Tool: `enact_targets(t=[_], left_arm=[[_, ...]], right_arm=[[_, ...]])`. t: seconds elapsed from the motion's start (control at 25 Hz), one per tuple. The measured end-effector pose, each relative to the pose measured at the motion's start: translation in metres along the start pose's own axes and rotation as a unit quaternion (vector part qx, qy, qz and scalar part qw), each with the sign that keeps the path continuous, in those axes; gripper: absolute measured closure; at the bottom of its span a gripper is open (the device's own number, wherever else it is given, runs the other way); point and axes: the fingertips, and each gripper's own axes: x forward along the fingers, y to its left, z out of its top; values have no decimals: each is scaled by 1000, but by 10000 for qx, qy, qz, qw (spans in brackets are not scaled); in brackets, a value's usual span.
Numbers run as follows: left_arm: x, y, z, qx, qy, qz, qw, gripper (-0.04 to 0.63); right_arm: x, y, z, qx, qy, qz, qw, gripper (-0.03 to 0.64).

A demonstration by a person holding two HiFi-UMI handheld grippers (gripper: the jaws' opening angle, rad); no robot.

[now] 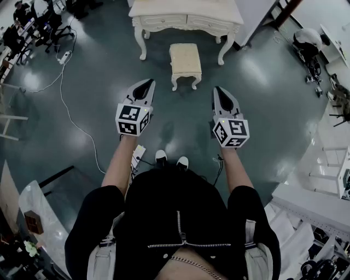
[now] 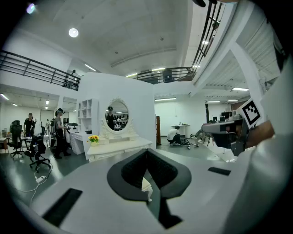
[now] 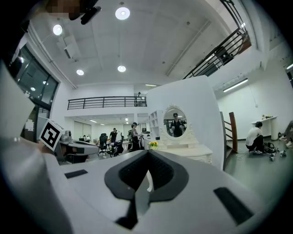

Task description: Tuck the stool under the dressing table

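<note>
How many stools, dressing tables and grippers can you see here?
Stool: 1
Dressing table: 1
Grippers: 2 (left gripper, right gripper)
Total: 4

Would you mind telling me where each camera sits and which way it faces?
Head view: on the person's head, facing steeply down at stool and dressing table; forearms, shoes, left gripper, right gripper show.
Left gripper view: on that gripper, facing forward toward the dressing table; own shut jaws, right gripper at right.
Right gripper view: likewise; left gripper at left.
Shared: both gripper views show the mirror.
</note>
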Motion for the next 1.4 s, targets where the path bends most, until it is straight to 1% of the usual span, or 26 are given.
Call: enact_targets(t=[0.2, 0.52, 0.68, 0.8, 0.92, 1.16, 1.4], left_arm=[[-10, 16, -5, -40, -28, -13, 10000, 574], [-9, 59, -11, -32, -65, -63, 10000, 574], [-8, 76, -16, -63, -61, -94, 9999, 574], [-7, 89, -21, -63, -50, -188, 9998, 574], [-4, 105, -24, -106, -59, -191, 9997, 574], [29, 127, -28, -150, 18, -222, 9996, 574], [79, 159, -24, -133, 97, -275, 9995, 574]], right_arm=[[10, 14, -5, -7, 70, 9, 10000, 612], [48, 42, -6, -182, 65, -7, 9998, 612], [63, 49, -11, -172, 114, -90, 9997, 612], [72, 58, -17, -167, 148, -196, 9996, 612], [87, 65, -21, -184, 223, -183, 9994, 612], [123, 47, -23, -90, 245, -242, 9994, 612], [180, 26, -28, 51, 297, -237, 9993, 612]])
